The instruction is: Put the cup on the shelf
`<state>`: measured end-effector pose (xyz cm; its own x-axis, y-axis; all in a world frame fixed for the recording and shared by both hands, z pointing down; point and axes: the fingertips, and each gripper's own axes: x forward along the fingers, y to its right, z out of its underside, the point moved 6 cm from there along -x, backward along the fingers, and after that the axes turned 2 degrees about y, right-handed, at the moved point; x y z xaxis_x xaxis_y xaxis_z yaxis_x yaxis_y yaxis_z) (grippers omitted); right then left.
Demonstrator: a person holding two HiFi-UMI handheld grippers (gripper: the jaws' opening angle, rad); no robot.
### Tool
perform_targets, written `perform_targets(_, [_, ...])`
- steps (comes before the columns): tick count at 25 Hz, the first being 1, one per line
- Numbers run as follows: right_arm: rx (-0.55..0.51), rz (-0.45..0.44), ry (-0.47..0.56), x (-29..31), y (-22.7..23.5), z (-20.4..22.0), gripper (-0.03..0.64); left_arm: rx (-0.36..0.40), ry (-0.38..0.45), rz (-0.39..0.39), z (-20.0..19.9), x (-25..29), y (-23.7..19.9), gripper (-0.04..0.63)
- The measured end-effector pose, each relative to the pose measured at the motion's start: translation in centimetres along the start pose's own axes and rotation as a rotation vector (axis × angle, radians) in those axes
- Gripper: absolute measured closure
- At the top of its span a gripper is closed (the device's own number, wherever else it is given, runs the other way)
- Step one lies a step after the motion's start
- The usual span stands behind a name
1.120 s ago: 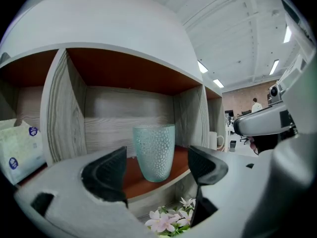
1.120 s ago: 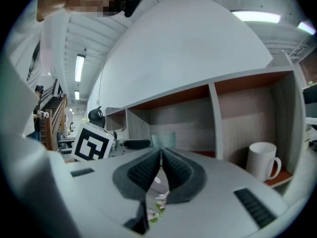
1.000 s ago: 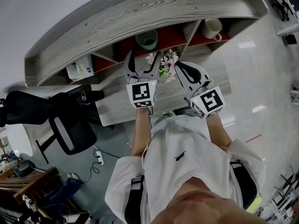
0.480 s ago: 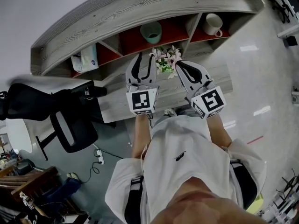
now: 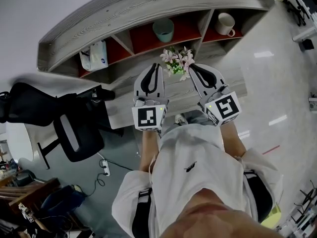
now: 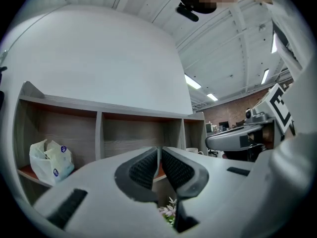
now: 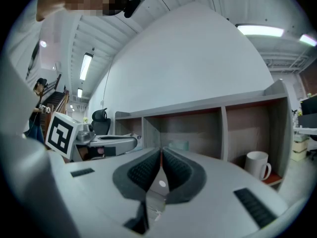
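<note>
- Looking down at a white wall and a long grey wooden shelf [image 5: 148,9] standing against it, with open boxes and red floors inside.
- Seeing the green cup [image 5: 163,30] standing upright in the middle box of the shelf, all by itself, touching neither gripper.
- Seeing a white mug [image 5: 225,24] sitting in the box to the right of it, and a white bag [image 5: 94,57] with blue spots lying in the box to the left.
- Noticing a grey surface [image 5: 121,115] in front of the shelf, with a small bunch of pink flowers [image 5: 177,63] standing on it.
- Holding the left gripper [image 5: 156,66] out level over the surface, just left of the flowers, pointing at the shelf and well apart from the cup.
- Having just been squeezing the left jaws together, and pressing them pad to pad with nothing between them.
- Holding the right gripper [image 5: 191,67] out beside it, just right of the flowers, with its jaws clenched tight too and nothing caught in them.
- Spotting a black chair [image 5: 74,130] off to the left, beside the surface.
</note>
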<state>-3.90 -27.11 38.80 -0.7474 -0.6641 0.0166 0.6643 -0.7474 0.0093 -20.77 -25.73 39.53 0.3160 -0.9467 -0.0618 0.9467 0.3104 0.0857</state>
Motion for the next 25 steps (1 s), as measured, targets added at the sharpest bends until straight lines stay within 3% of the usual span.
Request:
perform_targets(9, [0.008,0.016,-0.041,-1.3,-1.5,1.1,0.581,-0.065,-0.025,0.026,0.9,-3.7,1.3,0.561])
perform_targets(25, [0.002,-0.004,-0.048,-1.4,-2.3,1.3,0.581,-0.045,-0.039,0.052,1.0,-3.8,1.6,0.561])
